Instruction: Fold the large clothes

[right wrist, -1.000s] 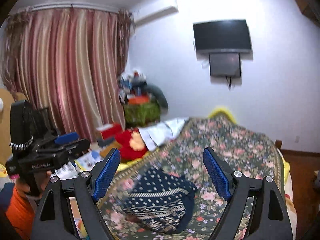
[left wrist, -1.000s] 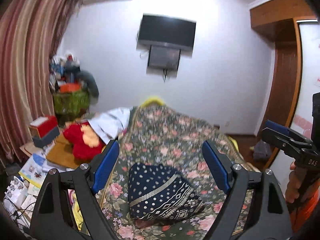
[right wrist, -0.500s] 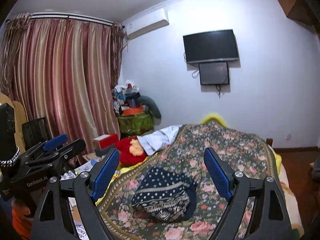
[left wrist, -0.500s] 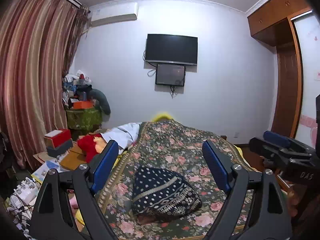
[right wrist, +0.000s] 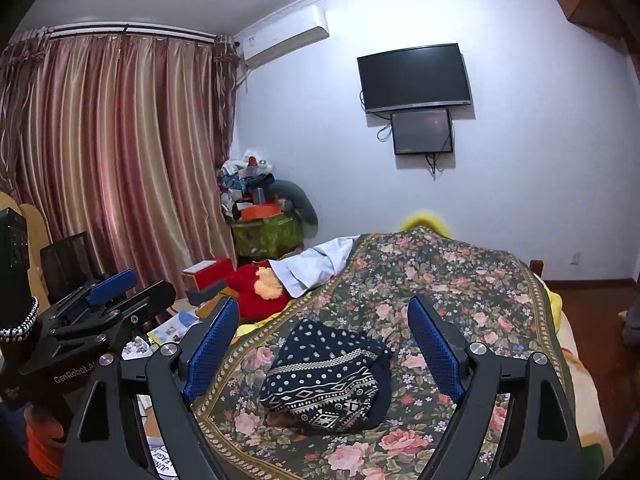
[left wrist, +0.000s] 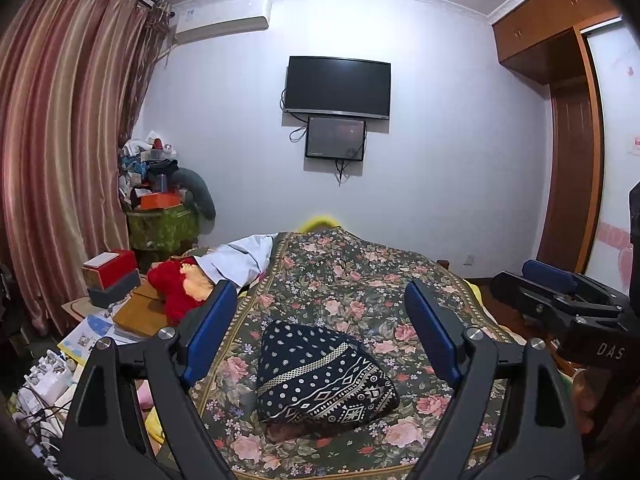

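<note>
Jaws on both tools stand wide apart with nothing between them. From the left wrist camera, the left gripper point(left wrist: 320, 332) frames a folded navy patterned sweater point(left wrist: 320, 372), which lies on the floral bedspread point(left wrist: 360, 280) at about six o'clock, well clear of the blue pads. At nine o'clock sit a red-and-grey box point(left wrist: 110, 276), a red plush toy point(left wrist: 176, 288) and a white garment point(left wrist: 240, 258) at the bed's edge. At twelve o'clock a television point(left wrist: 337, 86) hangs on the wall with a smaller screen point(left wrist: 335, 137) under it. At three o'clock the right gripper point(left wrist: 560, 292) shows side-on, just beside the bed.

From the right wrist camera, striped curtains point(right wrist: 112, 152) fill ten o'clock. The left gripper point(right wrist: 108, 292) sits at eight o'clock, gripped low down by an orange-sleeved hand point(right wrist: 40, 420). The right gripper point(right wrist: 320, 332) is equally spread and empty, and the sweater point(right wrist: 328, 376) lies at six o'clock on the bedspread point(right wrist: 460, 280), touching neither pad.
</note>
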Demonstrator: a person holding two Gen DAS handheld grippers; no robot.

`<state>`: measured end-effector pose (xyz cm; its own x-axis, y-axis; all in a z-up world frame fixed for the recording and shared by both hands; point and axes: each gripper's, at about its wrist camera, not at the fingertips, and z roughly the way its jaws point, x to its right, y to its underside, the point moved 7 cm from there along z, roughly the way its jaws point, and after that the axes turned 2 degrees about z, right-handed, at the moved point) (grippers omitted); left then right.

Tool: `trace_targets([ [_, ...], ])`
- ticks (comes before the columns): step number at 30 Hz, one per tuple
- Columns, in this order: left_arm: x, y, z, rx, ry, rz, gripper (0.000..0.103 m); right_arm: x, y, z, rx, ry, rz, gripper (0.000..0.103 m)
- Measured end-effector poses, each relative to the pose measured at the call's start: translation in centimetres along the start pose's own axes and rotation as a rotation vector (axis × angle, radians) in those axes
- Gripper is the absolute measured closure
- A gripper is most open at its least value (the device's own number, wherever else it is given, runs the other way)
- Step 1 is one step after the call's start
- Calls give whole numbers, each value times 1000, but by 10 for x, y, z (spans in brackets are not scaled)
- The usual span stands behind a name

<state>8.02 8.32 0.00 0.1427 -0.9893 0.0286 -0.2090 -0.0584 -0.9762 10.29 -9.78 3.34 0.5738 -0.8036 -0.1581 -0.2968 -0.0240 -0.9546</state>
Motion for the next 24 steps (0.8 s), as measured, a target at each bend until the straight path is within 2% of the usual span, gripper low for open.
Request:
trace_targets([
  [7, -1, 2, 4, -1, 5, -7, 16, 0, 0, 0, -1, 1, 2, 18],
  [20, -1, 5, 8, -8, 8, -22, 8, 1, 1, 0, -2, 3, 1, 18],
  [24, -1, 5, 9, -10, 7, -27, 7, 4, 3, 0, 3, 19, 6, 7],
])
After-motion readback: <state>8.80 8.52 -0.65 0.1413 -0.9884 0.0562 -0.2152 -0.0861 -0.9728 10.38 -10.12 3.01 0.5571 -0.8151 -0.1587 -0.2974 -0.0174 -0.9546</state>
